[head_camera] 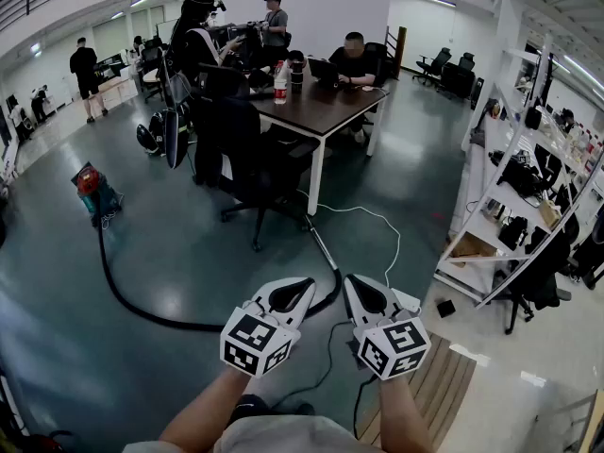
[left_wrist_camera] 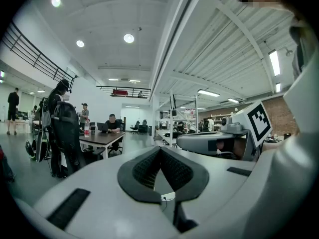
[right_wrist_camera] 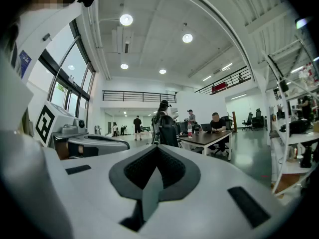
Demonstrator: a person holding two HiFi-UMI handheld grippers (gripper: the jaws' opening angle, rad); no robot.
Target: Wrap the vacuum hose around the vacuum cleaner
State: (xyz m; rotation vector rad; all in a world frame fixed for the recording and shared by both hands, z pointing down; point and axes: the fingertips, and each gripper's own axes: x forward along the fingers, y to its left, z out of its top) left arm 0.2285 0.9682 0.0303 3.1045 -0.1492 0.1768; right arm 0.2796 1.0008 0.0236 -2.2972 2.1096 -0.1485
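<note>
The vacuum cleaner (head_camera: 94, 192), red and teal, stands on the dark floor at far left. Its black hose (head_camera: 142, 310) curves across the floor toward me and ends near a grey wand (head_camera: 321, 249) lying by the chair. My left gripper (head_camera: 300, 286) and right gripper (head_camera: 354, 283) are held side by side, low in the head view, above the hose's near end and apart from it. Both are shut with nothing between the jaws. The left gripper view shows its closed jaws (left_wrist_camera: 160, 151) pointing out into the room, and so does the right gripper view (right_wrist_camera: 158, 151). Neither of them shows the hose.
A brown table (head_camera: 326, 107) with seated and standing people is ahead, and a black office chair (head_camera: 255, 173) stands in front of it. A white cable (head_camera: 377, 221) trails on the floor. Shelving (head_camera: 510, 187) lines the right side. A wooden board (head_camera: 444, 385) lies by my right arm.
</note>
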